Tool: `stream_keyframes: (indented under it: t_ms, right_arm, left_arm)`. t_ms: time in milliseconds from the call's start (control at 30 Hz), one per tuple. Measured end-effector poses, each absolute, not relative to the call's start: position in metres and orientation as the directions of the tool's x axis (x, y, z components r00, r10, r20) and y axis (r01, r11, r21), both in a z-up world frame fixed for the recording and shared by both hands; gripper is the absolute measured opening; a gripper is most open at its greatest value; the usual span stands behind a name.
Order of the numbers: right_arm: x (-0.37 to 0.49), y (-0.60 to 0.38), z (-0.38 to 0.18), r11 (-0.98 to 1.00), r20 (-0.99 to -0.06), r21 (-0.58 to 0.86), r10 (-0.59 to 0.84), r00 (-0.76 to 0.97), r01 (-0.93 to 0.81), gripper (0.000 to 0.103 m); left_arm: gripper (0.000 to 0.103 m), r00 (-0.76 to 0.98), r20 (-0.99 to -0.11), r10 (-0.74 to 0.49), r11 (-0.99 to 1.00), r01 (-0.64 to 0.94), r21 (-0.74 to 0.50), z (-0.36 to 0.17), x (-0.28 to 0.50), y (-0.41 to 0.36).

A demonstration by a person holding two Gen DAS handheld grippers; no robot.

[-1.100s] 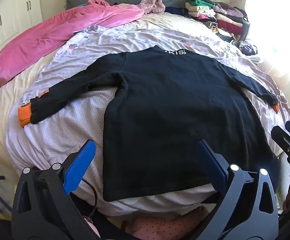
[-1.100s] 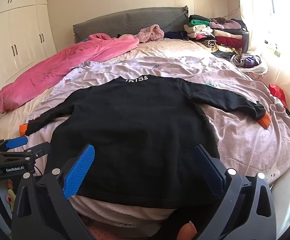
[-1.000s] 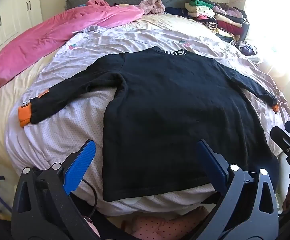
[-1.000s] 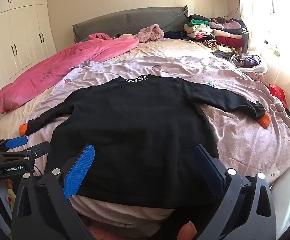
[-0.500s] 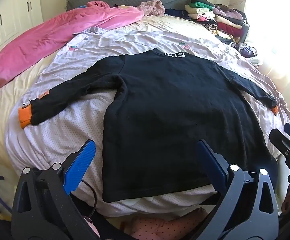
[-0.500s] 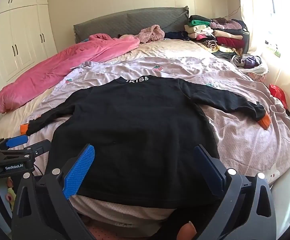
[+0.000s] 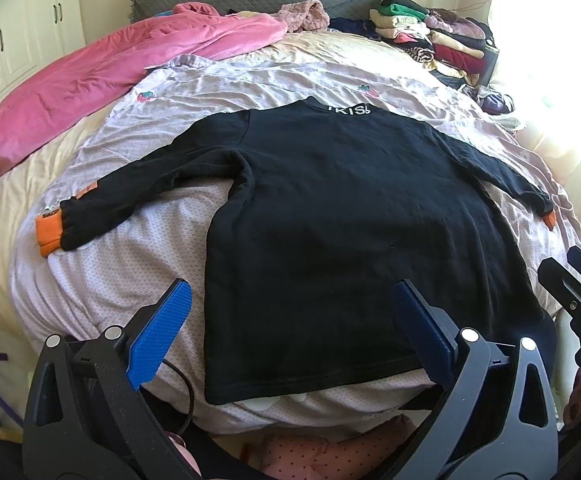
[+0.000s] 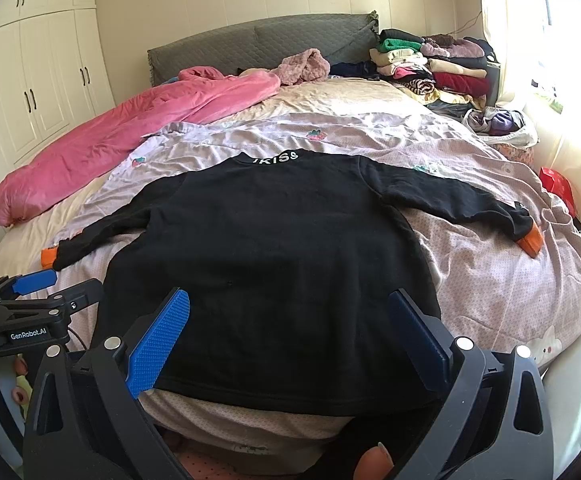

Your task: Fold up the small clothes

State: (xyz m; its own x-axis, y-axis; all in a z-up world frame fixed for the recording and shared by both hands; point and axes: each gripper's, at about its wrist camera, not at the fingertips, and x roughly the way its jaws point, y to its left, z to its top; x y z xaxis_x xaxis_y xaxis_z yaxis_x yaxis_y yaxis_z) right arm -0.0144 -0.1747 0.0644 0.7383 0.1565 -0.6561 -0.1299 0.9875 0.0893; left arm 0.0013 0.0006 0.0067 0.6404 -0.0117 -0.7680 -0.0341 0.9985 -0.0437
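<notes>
shirt: black long-sleeve top [image 7: 330,240], spread flat on its front across the lilac quilt [image 7: 138,264], collar lettering at the far end, hem hanging at the near bed edge

sleeves: both flung out sideways, orange cuff [image 7: 48,236] on the left, other orange cuff [image 8: 530,240] on the right

left gripper [image 7: 290,332]: spread wide, holding nothing, hovering over the hem's left half

right gripper [image 8: 290,332]: same deal, wide open and empty, above the hem

risk: pinching quilt along with the hem, probably drags the bedding up too

risk 2: uneven grabs, likely a skewed fold; thick fabric could slip out

background: pink duvet [image 7: 90,80], stack of folded clothes [image 8: 430,64] by the headboard
</notes>
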Motion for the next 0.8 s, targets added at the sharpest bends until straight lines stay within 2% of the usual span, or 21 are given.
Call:
stream_keyframes:
  t_ms: [800]
  right_arm:
    - [-0.0135, -0.1743, 0.0653, 0.987, -0.654, 0.094, 0.162, 0.739, -0.133, 0.099]
  left_arm:
    - [0.094, 0.644, -0.765, -0.010, 0.998, -0.037, -0.045, 0.0096, 0.0002, -0.0031]
